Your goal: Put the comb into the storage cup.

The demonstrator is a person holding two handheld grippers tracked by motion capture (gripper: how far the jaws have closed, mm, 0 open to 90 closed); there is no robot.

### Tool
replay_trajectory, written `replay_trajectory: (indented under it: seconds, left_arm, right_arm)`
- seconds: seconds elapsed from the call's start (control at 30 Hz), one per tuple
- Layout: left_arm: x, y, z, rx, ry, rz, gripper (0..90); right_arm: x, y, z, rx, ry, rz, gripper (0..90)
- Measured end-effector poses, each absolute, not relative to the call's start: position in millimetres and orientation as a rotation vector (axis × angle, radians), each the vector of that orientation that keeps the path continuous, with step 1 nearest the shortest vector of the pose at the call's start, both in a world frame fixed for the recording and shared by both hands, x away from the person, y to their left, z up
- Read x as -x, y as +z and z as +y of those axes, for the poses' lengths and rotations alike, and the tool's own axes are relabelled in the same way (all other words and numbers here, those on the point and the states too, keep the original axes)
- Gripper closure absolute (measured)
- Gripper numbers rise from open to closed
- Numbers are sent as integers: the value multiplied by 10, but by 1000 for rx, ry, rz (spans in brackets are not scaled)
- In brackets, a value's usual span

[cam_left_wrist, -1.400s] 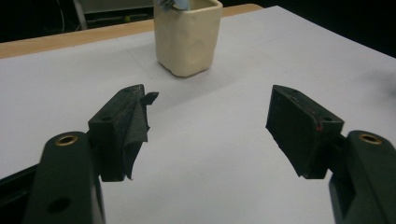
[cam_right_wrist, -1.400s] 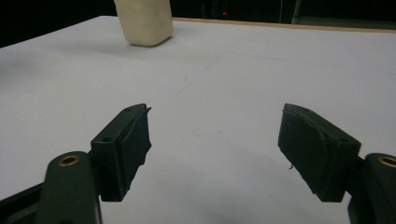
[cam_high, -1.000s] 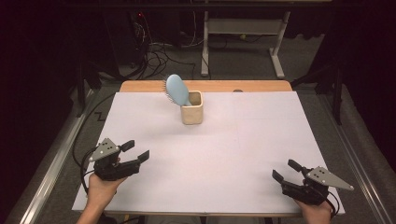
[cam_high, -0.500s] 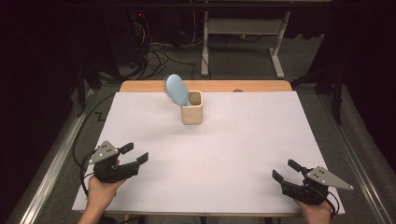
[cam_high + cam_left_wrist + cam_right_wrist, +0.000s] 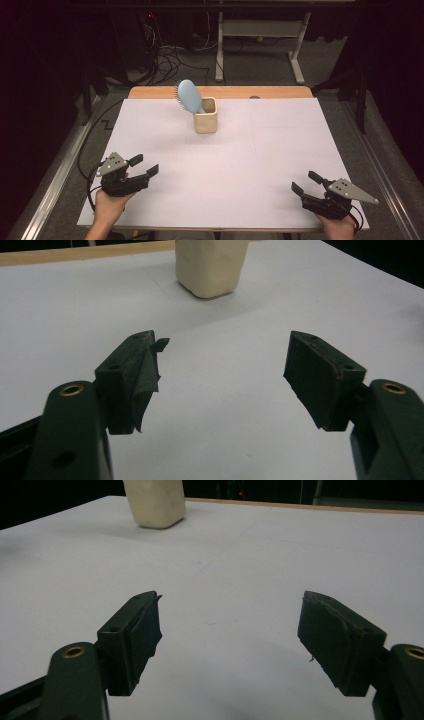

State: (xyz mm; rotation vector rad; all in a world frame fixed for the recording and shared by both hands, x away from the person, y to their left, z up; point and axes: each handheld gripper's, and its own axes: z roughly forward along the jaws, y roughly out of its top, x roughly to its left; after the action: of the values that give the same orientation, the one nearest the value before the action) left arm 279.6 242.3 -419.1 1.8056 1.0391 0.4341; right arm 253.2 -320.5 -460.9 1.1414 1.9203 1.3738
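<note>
On the bench point(image 5: 280, 165), which is covered with white paper, a cream cup point(image 5: 205, 121) stands near the far edge, a little left of the middle. A light blue brush point(image 5: 189, 96) sits in the cup with its handle down; its oval head leans out over the cup's left rim, and the bristles show along the left side of the head. The left hand-held gripper point(image 5: 143, 165) rests at the near left corner of the bench, held by a hand point(image 5: 107, 207) that comes in from the bottom edge. Its jaws are apart and nothing is between them; they point toward the middle of the bench. In the left gripper view the same hand-held gripper point(image 5: 222, 352) looks across bare paper at the cup point(image 5: 211, 265), which is well apart from it. The right hand-held gripper point(image 5: 306, 183) rests at the near right corner, and its jaws are also apart and empty. In the right gripper view this hand-held gripper point(image 5: 230, 607) faces the cup point(image 5: 154, 502), far off at the upper left. Neither one touches the cup or the brush.
</note>
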Motion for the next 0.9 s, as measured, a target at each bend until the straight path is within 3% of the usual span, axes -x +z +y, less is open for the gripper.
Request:
replay_trajectory:
  seconds: [0.9]
  left_arm:
    - [-2823, -4276, 2465, -1792, 441, 1075, 307]
  right_arm:
    - [-2533, -4609, -3204, -1141, 1376, 1918, 256]
